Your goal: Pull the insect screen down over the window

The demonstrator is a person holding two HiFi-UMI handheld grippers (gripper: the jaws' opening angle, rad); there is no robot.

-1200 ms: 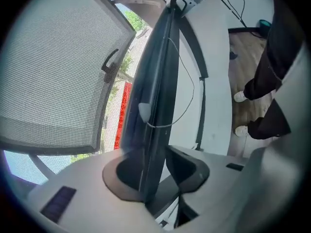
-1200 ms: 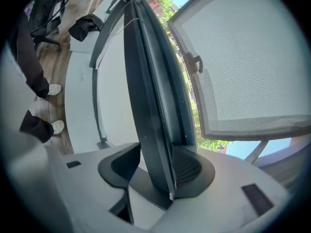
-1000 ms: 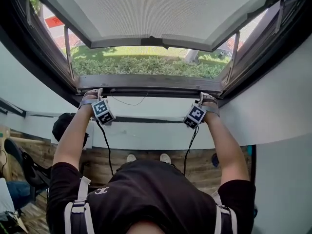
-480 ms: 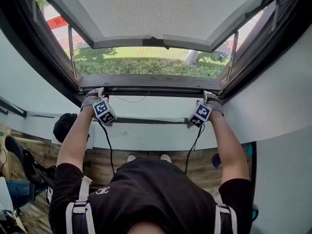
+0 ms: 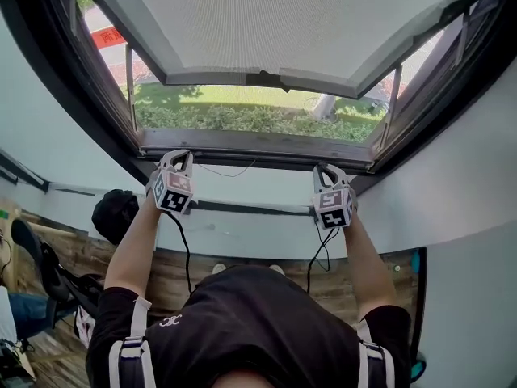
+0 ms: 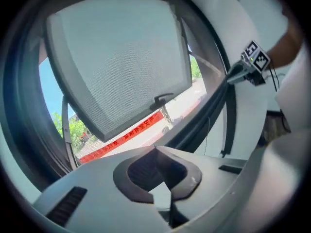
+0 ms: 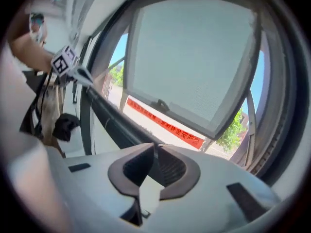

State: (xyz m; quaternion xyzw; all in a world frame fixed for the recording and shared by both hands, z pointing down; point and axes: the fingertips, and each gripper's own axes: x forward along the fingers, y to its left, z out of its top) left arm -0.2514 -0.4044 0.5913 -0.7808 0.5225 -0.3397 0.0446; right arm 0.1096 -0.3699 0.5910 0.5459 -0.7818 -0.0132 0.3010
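Leaving sill, both empty: left gripper jaws pressed together, right gripper closing; insect screen not yet pulled.

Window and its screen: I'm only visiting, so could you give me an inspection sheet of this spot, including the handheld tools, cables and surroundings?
Surface: white ledge under the window frame.
Job's things: insect screen only partly down; gap below shows a hedge.
Clutter: dark bag-like thing by the wooden floor.
Grippers: left gripper shut, empty; right gripper fingers closing, nothing between them; both close under the frame, away from the screen.
Cables: black cable hangs from each gripper; thin wire on the ledge.
Surroundings: red banner outside.
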